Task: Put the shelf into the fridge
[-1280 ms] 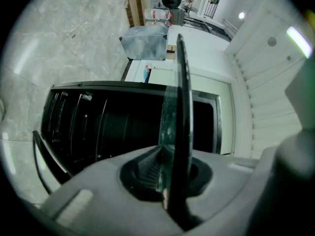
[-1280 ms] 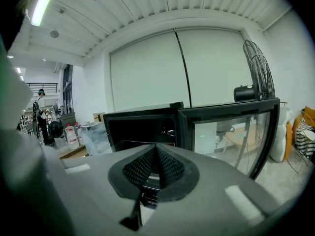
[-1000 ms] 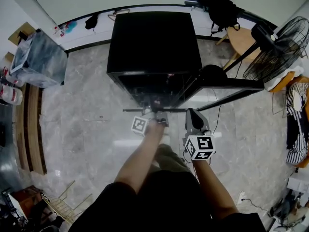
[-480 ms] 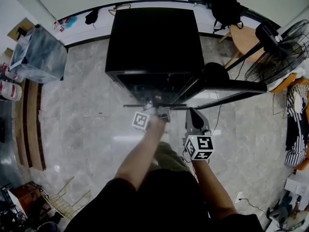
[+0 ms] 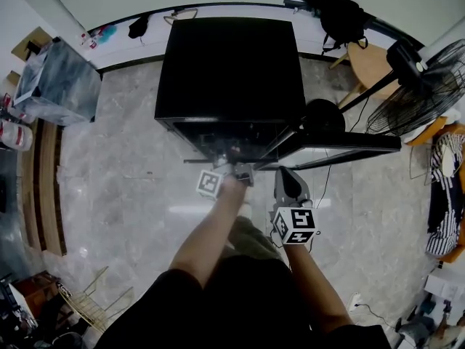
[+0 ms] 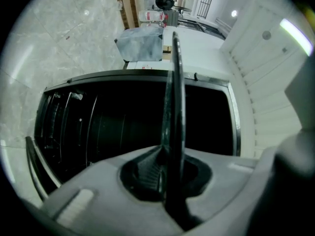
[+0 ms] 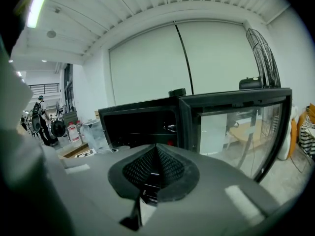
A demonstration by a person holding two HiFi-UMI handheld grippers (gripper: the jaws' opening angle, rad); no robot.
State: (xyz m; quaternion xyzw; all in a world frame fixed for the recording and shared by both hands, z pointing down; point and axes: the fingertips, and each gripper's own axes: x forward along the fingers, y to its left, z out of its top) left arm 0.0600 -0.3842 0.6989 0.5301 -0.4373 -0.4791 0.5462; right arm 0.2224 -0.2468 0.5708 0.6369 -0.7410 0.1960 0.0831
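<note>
The thin, dark-edged flat shelf (image 6: 174,107) is pinched edge-on in the left gripper's (image 6: 165,176) nearly closed jaws, forearm outstretched, at the black fridge's (image 5: 229,71) open, dark mouth. The right gripper (image 7: 155,173), jaws together and empty, hangs beside the open glass door (image 7: 236,127).

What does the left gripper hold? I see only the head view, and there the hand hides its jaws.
Observer: In the left gripper view, the left gripper is shut on the thin dark edge of the shelf.
Operator: Is the right gripper also on the shelf?
Observer: No. The right gripper view shows the right gripper shut, with nothing between its jaws.
Operator: What lies ahead of the shelf?
Observer: In the left gripper view, the shelf's edge points at the dark open inside of the fridge.
</note>
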